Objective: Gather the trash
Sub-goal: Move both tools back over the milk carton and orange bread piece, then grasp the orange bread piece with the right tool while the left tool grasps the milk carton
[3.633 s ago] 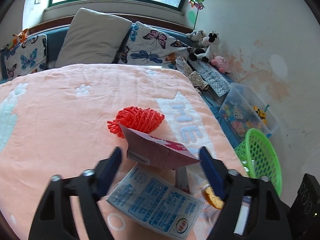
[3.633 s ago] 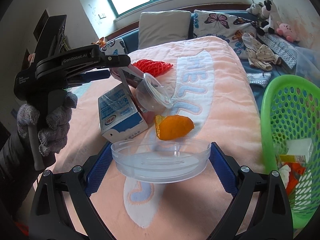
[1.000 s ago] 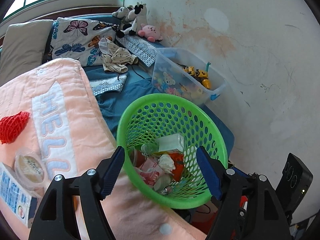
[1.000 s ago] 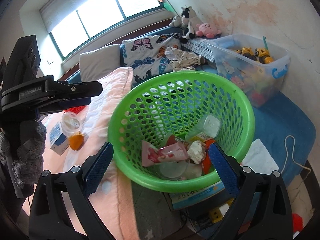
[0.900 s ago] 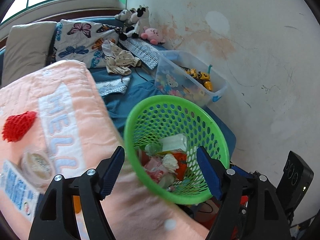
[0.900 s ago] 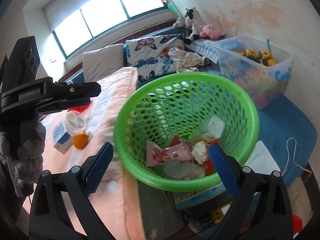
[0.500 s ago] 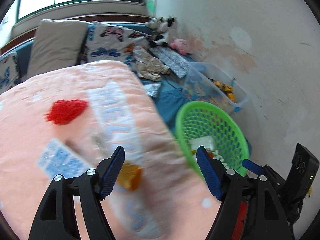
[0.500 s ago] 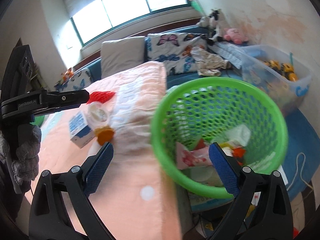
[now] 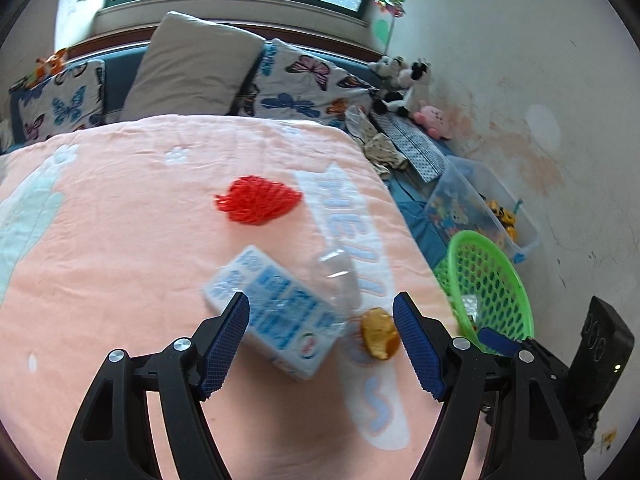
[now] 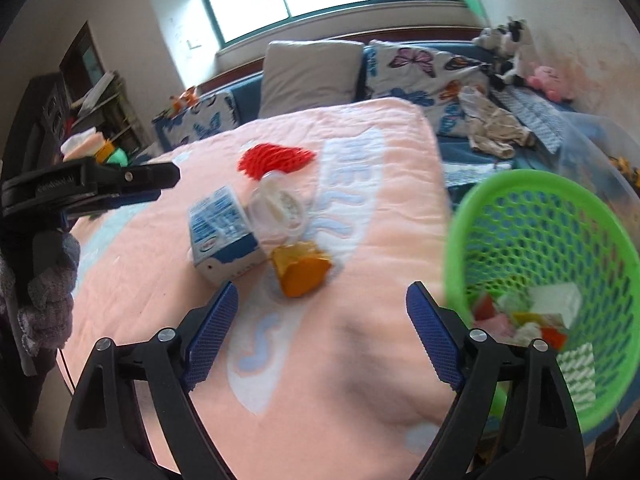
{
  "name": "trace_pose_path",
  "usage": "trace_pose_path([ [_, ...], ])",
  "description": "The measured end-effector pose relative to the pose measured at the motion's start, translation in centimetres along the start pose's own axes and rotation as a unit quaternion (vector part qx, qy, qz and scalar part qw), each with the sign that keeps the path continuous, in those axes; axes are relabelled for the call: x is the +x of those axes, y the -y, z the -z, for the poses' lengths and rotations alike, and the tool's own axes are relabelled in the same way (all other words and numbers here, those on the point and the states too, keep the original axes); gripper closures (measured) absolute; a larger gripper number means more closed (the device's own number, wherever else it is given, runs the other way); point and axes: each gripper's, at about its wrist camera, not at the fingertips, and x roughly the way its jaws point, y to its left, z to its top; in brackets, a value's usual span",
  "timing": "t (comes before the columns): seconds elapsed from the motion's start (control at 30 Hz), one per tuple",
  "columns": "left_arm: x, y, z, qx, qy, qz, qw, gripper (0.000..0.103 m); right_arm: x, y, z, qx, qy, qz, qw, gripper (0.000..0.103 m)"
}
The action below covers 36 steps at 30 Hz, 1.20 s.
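Both the left tongs [image 9: 322,340] and right tongs [image 10: 322,334] hang spread and empty over the bed [image 9: 120,240], where a milk carton [image 9: 276,316], clear cup [image 10: 280,208], orange peel [image 10: 300,272] and red net [image 9: 258,200] lie close together, beside the green basket [image 10: 540,240] holding trash.

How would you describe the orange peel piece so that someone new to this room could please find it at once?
Start at the peach-pink blanket with pale HELLO lettering, and find the trash cluster near its middle. The orange peel piece lies at the cluster's near end, beside the blue-and-white milk carton and below the clear plastic cup. It is the only orange, curled scrap there.
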Motion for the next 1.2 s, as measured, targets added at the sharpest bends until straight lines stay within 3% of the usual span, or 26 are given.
trace_pose_path([
  [0.57, -0.8, -4.5, 0.1, -0.028, 0.001, -0.017, 0.9995, 0.031, 7.9, -2.0, -0.6, -0.019, -0.059, 0.016, 0.998, 0.038],
  [0.83, 0.6, -4.9, 0.3, -0.058, -0.018, -0.023, 0.9979, 0.031, 9.0, -2.5, -0.8, -0.043, -0.058, 0.048, 0.996, 0.051],
  [1.13, 3.3, -4.7, -0.7, -0.135, -0.046, -0.057, 0.9882, 0.031, 8.1, -1.8, -0.7, -0.034, -0.042, 0.037, 0.998, 0.061],
  [1.17, 3.7, -4.6, -0.9, -0.142, -0.048, -0.060, 0.9869, 0.030, 7.9, -1.8, -0.7, -0.032, -0.040, 0.035, 0.998, 0.061],
  [1.2, 4.1, -4.6, -1.1, -0.148, -0.051, -0.065, 0.9855, 0.023, 7.7, -1.7, -0.7, -0.031, -0.038, 0.032, 0.998, 0.061],
])
